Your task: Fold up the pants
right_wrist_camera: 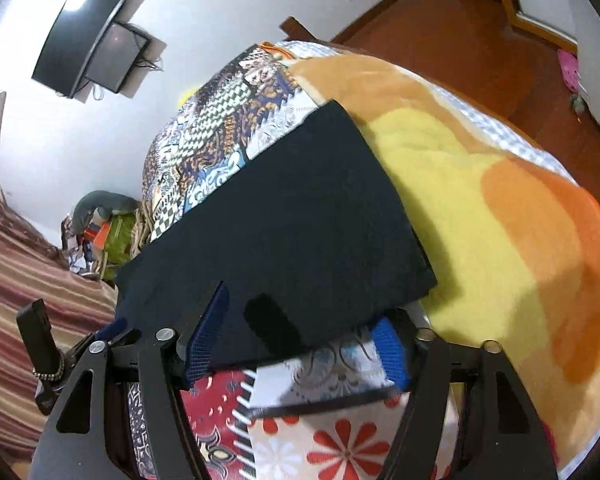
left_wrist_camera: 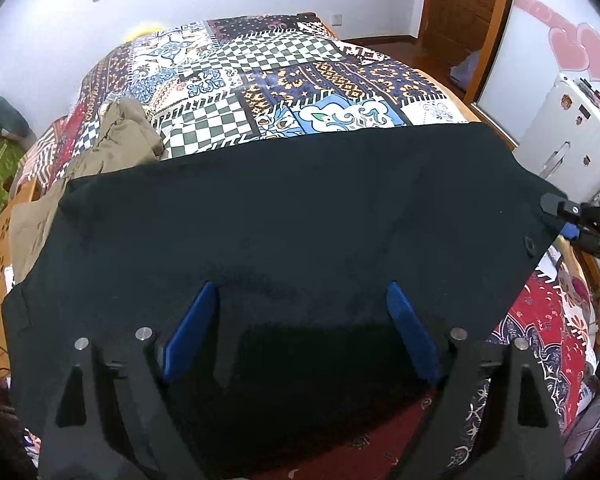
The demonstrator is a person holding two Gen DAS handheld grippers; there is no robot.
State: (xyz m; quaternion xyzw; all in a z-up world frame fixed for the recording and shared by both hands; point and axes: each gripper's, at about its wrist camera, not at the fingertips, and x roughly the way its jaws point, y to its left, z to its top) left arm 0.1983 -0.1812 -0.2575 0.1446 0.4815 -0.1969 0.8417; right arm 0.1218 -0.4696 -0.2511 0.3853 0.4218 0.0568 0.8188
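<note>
Left wrist view: left gripper angled down, jaws wide, nothing pinched, over black pants spread on patchwork bedspread; right wrist view alone shows right gripper part-open straddling pants' near edge, grip unclear, plus yellow-orange blanket.

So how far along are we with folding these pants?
The black pants already lie flat on the patchwork bedspread as a broad rectangle, seemingly folded once. In hand: the left gripper is open over the near edge, the right gripper open around a corner. Further folds into a compact stack appear left.
</note>
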